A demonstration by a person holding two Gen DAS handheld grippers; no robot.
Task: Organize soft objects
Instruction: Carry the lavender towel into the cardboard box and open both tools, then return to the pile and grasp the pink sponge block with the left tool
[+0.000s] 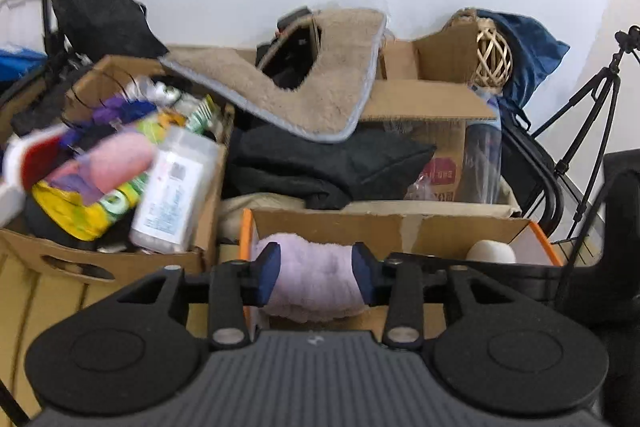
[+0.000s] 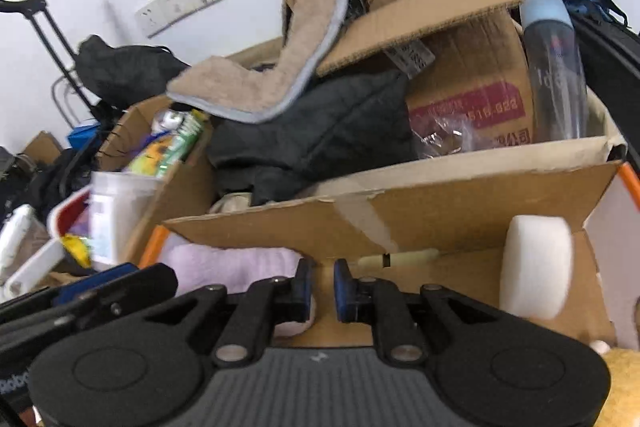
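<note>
My left gripper is shut on a rolled lilac fluffy towel, held over the near edge of an orange-rimmed cardboard box. The towel also shows in the right wrist view, lying at the left end of that box. My right gripper is nearly shut with a narrow gap and holds nothing, just above the box floor. A white foam sponge stands at the box's right end; it also shows in the left wrist view.
Behind stand cluttered cardboard boxes with a tan fleece mat, a black quilted cloth, a dark bottle, a wicker ball and a white jar. A tripod stands at the right. A yellow plush edge sits bottom right.
</note>
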